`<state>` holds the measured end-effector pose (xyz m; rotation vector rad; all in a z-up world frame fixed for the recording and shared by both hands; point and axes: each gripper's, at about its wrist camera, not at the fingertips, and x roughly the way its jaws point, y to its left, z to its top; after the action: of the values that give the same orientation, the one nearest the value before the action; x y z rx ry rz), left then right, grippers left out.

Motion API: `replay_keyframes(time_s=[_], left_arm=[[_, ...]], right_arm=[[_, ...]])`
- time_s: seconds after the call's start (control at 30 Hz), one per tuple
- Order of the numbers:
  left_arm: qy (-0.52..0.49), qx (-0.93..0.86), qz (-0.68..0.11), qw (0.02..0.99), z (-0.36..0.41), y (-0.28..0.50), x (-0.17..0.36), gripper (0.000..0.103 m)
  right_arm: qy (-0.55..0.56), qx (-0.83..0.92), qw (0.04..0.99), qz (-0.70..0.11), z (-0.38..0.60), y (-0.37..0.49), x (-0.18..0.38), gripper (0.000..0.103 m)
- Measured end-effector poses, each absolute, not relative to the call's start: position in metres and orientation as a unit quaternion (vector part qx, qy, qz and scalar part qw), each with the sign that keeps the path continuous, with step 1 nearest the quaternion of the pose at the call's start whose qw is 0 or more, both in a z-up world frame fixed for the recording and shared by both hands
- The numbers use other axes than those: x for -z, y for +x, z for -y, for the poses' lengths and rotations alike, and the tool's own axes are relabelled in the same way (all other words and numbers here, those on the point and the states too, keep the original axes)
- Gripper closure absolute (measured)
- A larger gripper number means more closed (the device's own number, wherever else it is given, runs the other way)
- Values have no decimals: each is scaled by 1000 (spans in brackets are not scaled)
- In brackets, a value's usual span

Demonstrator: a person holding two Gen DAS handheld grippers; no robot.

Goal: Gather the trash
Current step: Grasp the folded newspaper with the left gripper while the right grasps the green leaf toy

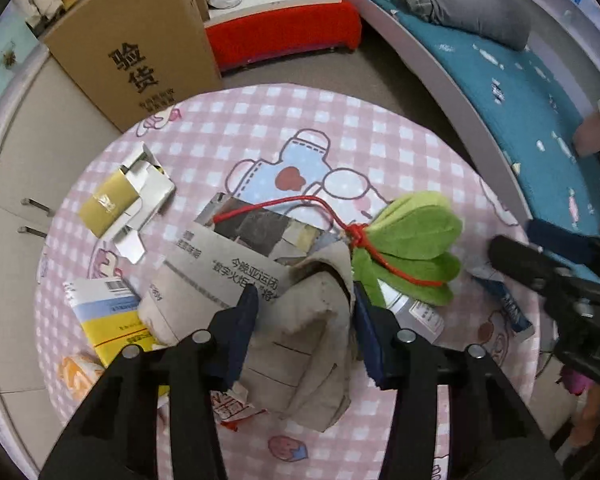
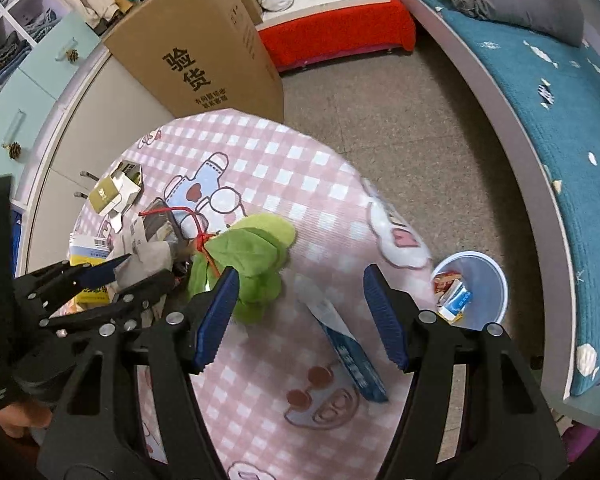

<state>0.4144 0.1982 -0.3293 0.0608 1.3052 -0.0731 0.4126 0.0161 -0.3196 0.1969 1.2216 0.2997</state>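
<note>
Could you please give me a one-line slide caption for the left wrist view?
Left gripper shut on crumpled newspaper atop a checked pink mat strewn with litter.

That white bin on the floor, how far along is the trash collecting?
Partly done: the white bin already holds a few wrappers. In hand: the left gripper is closed on crumpled grey newspaper; the right gripper hangs open over a blue foil wrapper. Left: an opened gold-and-white carton and a yellow-and-blue box.

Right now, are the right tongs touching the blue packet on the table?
Apart. The right wrist view shows the right tongs open, with the blue packet lying flat on the tablecloth between the pads, clear of both.
</note>
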Motion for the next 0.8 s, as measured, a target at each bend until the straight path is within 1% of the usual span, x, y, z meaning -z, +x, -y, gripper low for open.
replay_keyframes(time_s=[0.07,0.1,0.23,0.33,0.4,0.43,0.47,0.5,0.53,0.57,0.67,0.8], left_arm=[[26,43,-599,799,-201,414,327,67],[23,45,-594,803,-203,414,324,71],[-16,40,-579,814,-219,410,312,75],[-43,32,-566,823,-230,407,300,76],[-56,30,-555,829,-235,406,291,77],[-61,28,-550,833,-236,406,285,77],[-62,25,-544,836,-236,406,280,77],[-62,23,-541,838,-237,408,276,77],[-63,21,-538,840,-235,408,273,77],[-65,21,-536,842,-234,408,269,77],[-67,19,-528,847,-228,406,257,77],[-80,18,-513,855,-218,402,239,77]], right_arm=[[91,-147,801,-573,-25,420,327,39],[92,-150,800,-574,-28,423,331,39],[99,-165,792,-579,-41,435,339,39],[104,-181,785,-583,-49,442,345,39],[108,-190,780,-587,-53,446,347,41],[107,-196,776,-590,-55,447,349,51],[108,-201,771,-595,-57,448,351,64],[107,-203,767,-599,-57,448,351,70],[110,-210,764,-600,-57,449,351,81],[116,-218,760,-601,-55,449,350,88],[130,-234,761,-591,-49,445,337,91],[158,-250,771,-564,-33,442,307,91]])
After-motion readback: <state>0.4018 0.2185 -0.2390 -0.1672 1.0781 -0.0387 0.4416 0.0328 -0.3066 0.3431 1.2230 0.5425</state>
